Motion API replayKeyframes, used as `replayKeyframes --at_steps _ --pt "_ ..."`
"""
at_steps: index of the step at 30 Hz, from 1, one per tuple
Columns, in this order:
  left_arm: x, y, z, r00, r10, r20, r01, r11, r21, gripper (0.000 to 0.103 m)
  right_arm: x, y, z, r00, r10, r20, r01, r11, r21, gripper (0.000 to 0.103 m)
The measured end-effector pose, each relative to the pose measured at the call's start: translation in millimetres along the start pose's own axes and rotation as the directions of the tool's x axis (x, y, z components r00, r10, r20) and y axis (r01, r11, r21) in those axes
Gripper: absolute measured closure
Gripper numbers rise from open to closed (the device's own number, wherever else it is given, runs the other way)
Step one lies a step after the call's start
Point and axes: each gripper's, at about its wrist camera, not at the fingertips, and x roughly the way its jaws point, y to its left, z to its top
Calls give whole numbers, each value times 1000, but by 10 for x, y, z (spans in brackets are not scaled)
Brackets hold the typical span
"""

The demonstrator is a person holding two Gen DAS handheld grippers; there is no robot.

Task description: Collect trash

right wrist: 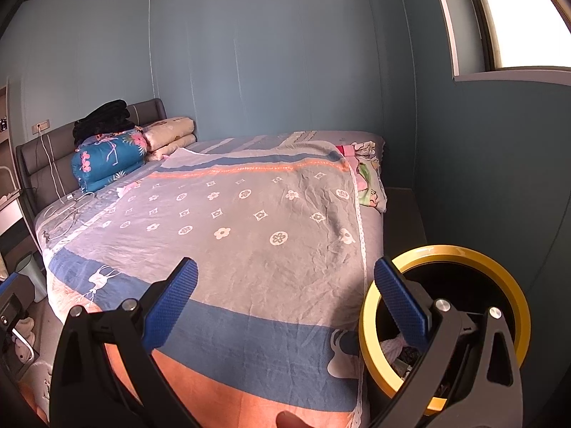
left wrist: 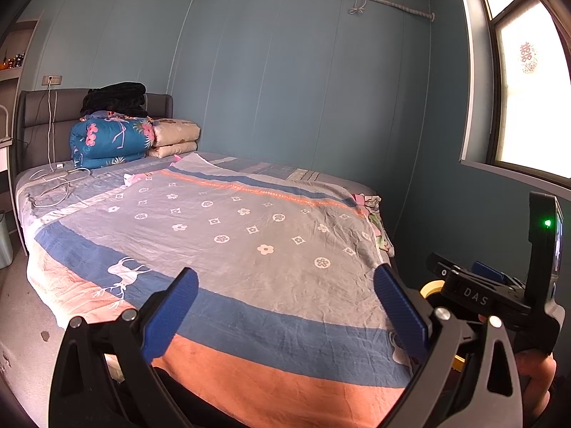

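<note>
Both my tongs spread wide, nothing between the blue pads. Left tongs [left wrist: 285, 306] hang over the foot of the bed [left wrist: 221, 235], above its striped coverlet. Right tongs [right wrist: 285, 303] sit over the bed's right corner, their right finger crossing the yellow rim of the trash bin [right wrist: 517, 306] on the floor just beside the bed. Crumpled white trash [right wrist: 392, 349] lies inside the bin. Folded quilts [left wrist: 107, 139] stacked at the headboard.

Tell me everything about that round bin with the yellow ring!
The bin is round and dark inside, with a glossy yellow rim. It stands upright on the floor at the bed's foot corner, beside the blue wall. Some crumpled trash lies in it. The right gripper, open, partly hides its near side.
</note>
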Motion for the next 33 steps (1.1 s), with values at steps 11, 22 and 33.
replayKeyframes --at_steps 11,22,33 --pt "-6 -39 4 1000 -2 6 2 1000 10 8 34 -51 -19 1000 -10 -15 10 1000 16 8" --pt "11 -46 -9 1000 -8 1 8 1000 10 8 62 -71 -20 1000 -11 -22 11 1000 21 8" --pt "15 -44 -6 1000 -10 -2 10 1000 9 8 82 -80 -59 999 -9 -34 10 999 31 8"
